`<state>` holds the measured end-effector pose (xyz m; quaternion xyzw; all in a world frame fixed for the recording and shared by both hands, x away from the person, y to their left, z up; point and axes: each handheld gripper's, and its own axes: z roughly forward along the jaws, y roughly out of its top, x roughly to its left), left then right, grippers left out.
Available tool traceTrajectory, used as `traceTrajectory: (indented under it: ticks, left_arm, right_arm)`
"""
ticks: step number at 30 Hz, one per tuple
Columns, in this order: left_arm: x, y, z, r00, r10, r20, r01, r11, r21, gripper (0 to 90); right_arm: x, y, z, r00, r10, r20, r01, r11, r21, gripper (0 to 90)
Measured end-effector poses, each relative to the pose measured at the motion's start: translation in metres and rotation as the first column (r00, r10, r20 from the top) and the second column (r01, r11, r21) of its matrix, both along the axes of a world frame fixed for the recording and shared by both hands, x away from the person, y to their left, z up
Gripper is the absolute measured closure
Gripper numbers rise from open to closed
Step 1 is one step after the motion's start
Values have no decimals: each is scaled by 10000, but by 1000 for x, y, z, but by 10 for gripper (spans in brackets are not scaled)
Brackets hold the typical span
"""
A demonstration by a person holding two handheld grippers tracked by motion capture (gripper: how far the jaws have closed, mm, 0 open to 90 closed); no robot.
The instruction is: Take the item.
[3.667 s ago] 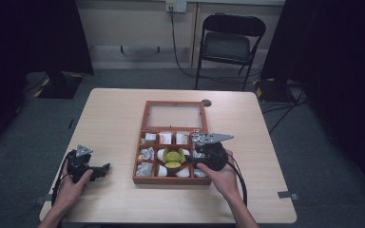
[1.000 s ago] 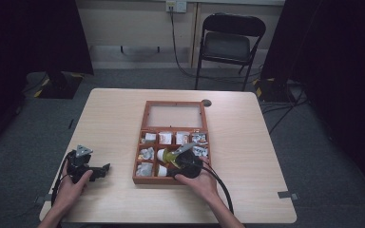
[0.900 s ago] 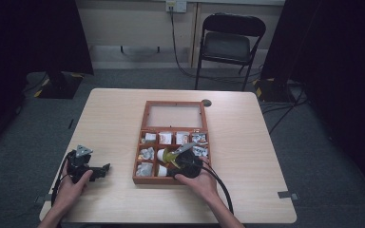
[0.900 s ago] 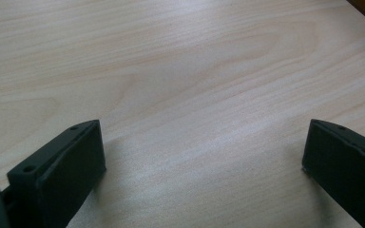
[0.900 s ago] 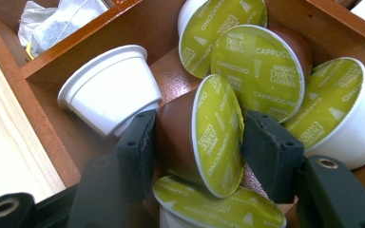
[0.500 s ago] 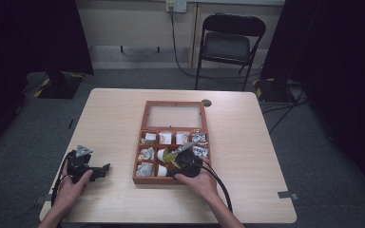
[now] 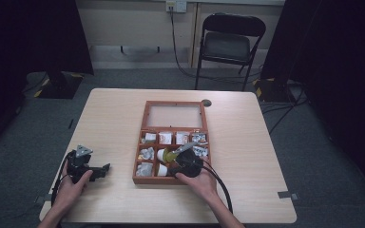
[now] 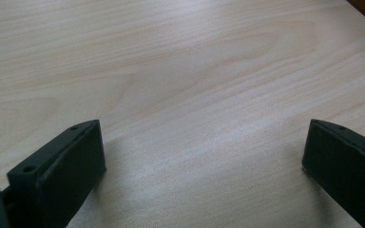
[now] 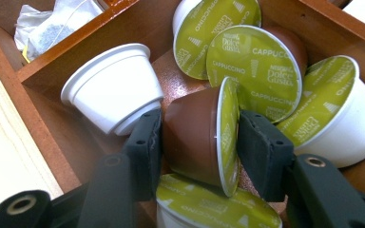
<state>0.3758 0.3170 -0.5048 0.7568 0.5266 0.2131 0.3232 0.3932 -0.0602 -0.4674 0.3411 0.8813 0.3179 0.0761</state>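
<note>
Right tongs (image 9: 197,142): my jaws stand either side of a brown coffee capsule (image 9: 197,135), one against its tapered base, the other against its green foil lid. They look closed on it. The capsule lies on its side in a compartment of the wooden box (image 7: 173,142), near the box's near edge, in the middle of the table (image 7: 247,142).

Handling, as I judge it: the capsule should be very light, with a thin, stiff plastic shell, smooth and a bit glossy, so likely slippery. The foil lid is the weak part; too much squeeze could dent or pierce it. The grip runs lid to base, along the axis. The cone-shaped wall would probably slide out of a side grip, so I would keep this hold and press lightly.

Around it, in the same compartment: a white capsule (image 9: 111,90) to the left, tipped over with its open rim facing left, matte plastic. Other capsules crowd in beyond and to the right, green lids printed "CAPPUCCINO", some with white bodies, one with brown. One more lies under my jaws, lid up. They touch and overlap, so lifting may drag a neighbour.

The box is reddish-brown varnished wood with thin dividers. A tea bag (image 9: 52,23) in clear wrap sits in the adjoining compartment.

Left tongs (image 8: 199,152): jaws wide apart, nothing between them, over bare pale wood-grain table, well left of the box.
</note>
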Motion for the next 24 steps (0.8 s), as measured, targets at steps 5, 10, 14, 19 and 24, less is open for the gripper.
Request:
traceTrajectory:
  ticks: [5, 10, 14, 19, 24]
  left_arm:
    - [0, 0, 0, 10000, 15, 35, -15, 10000, -9, 0]
    - [0, 0, 0, 10000, -12, 25, 12, 10000, 16, 0]
    - [0, 0, 0, 10000, -15, 25, 15, 10000, 17, 0]
    - [0, 0, 0, 10000, -14, 22, 14, 10000, 11, 0]
    - [0, 0, 0, 10000, -18, 23, 18, 10000, 14, 0]
  right_arm:
    - [0, -2, 1, 10000, 61, 1, -61, 9996, 289, 532]
    - [-1, -2, 2, 10000, 72, -31, -70, 9989, 465, 540]
    - [-1, -2, 3, 10000, 83, -54, -79, 9981, 614, 544]
    - [-1, -3, 5, 9999, 148, 5, -148, 9965, 822, 545]
    - [-1, -5, 6, 9999, 102, -114, -91, 9957, 922, 546]
